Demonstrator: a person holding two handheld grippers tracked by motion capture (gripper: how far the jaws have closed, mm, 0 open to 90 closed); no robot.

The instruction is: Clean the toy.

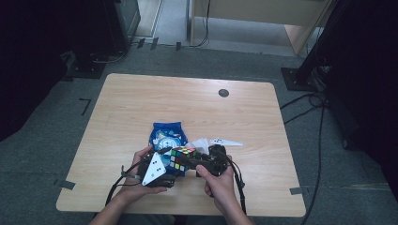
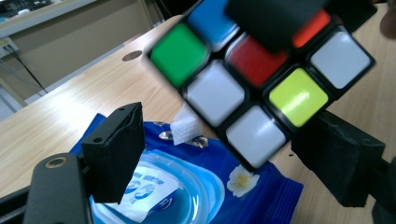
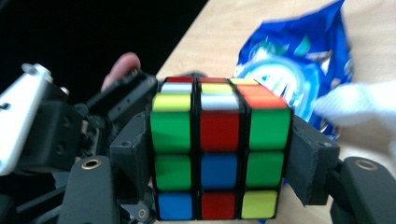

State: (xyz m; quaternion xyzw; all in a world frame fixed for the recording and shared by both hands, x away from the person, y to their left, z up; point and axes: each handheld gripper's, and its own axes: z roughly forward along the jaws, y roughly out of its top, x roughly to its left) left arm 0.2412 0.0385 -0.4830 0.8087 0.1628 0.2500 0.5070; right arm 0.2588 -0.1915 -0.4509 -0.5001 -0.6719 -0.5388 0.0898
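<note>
A scrambled puzzle cube (image 1: 180, 154) hangs just above the table's front middle. My right gripper (image 1: 190, 161) is shut on it; in the right gripper view both pads press the sides of the cube (image 3: 219, 130). My left gripper (image 1: 165, 165) comes in from the left, open. In the left gripper view the cube (image 2: 261, 88) sits beyond my left gripper (image 2: 224, 158), whose jaws stand wide apart; the left one is well clear of it. Under the cube lies a blue wet-wipe pack (image 1: 166, 133) with a white wipe (image 1: 199, 143) sticking out.
The wooden table (image 1: 141, 98) has a dark round grommet (image 1: 224, 93) near its far edge. Dark stands and cables (image 1: 314, 98) crowd the floor at the right and back left. Both hands rest near the table's front edge.
</note>
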